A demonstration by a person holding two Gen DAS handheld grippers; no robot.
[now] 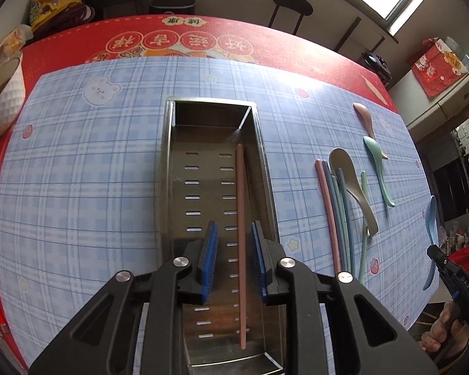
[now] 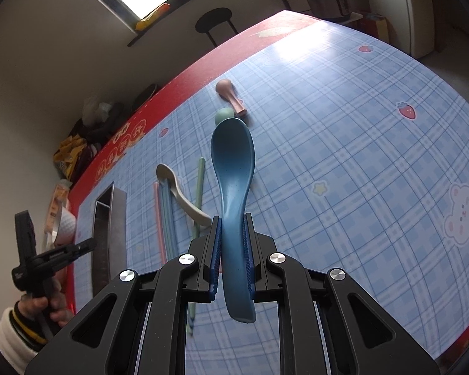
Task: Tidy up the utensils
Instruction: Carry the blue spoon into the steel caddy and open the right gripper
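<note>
My left gripper [image 1: 233,228] is open and empty, hovering over the near end of a metal utensil tray [image 1: 167,162]. One pink chopstick [image 1: 241,243] lies inside the tray along its right side. My right gripper [image 2: 232,218] is shut on a blue spoon [image 2: 234,168], held above the cloth with the bowl pointing away. The blue spoon also shows at the right edge of the left wrist view [image 1: 432,234]. To the right of the tray lie several chopsticks [image 1: 334,212], a beige spoon [image 1: 350,184], a green spoon [image 1: 376,165] and a pink spoon [image 1: 364,117].
A blue plaid cloth [image 1: 78,172] covers a red table mat [image 1: 203,31]. A white quilted bowl [image 1: 3,100] stands at the left edge. A black stool [image 1: 292,7] stands behind the table. My right gripper shows at the far right of the left wrist view [image 1: 453,275].
</note>
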